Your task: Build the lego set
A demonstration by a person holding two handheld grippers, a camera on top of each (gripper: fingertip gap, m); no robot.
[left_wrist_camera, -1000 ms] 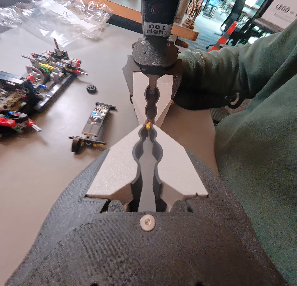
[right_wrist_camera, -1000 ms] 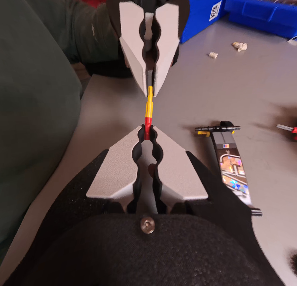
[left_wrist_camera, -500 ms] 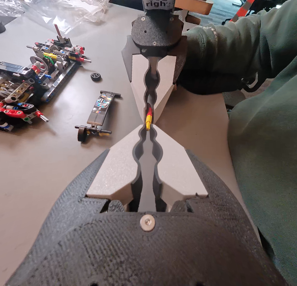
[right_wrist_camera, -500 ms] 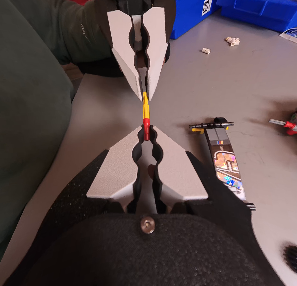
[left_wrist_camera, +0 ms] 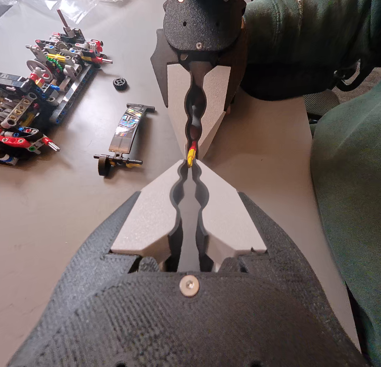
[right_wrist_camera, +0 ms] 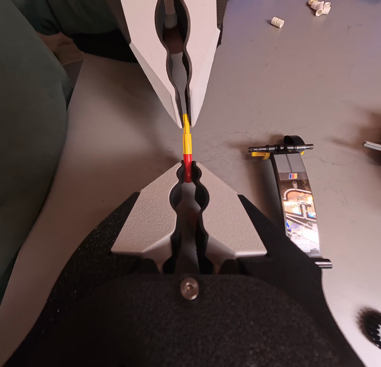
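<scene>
The two tongs meet tip to tip above the surface [right_wrist_camera: 268, 89], a small red-and-yellow pin [right_wrist_camera: 187, 148] bridging them. The right tongs [right_wrist_camera: 187, 167] are clenched on the pin's red end, which sits in the first notch between the dark pads. The left tongs [left_wrist_camera: 188, 164] are nearly closed, their tips pinching the thin yellow end. In the right view the left tongs [right_wrist_camera: 186, 122] come down from above and the pin shows along its full length, yellow toward them and red toward the camera. In the left view the pin [left_wrist_camera: 191, 154] is foreshortened to a short stub, and the right tongs [left_wrist_camera: 194, 150] point back at the camera, held by an arm in a green sleeve [left_wrist_camera: 299, 37].

Only the left view shows the part-built lego model [left_wrist_camera: 41, 84] at far left, cut by the frame edge, a loose black gear [left_wrist_camera: 120, 82] near it, and clear plastic bags [left_wrist_camera: 61, 0] at the top. Only the right view shows pale small connectors [right_wrist_camera: 299, 12] at upper right. A curved dark panel with a shiny sticker on a black axle [left_wrist_camera: 125, 134] lies flat in both views; in the right view the panel [right_wrist_camera: 296, 202] has its near end hidden behind the tongs' body. A blurred dark shape at the lower right corner there cannot be made out.
</scene>
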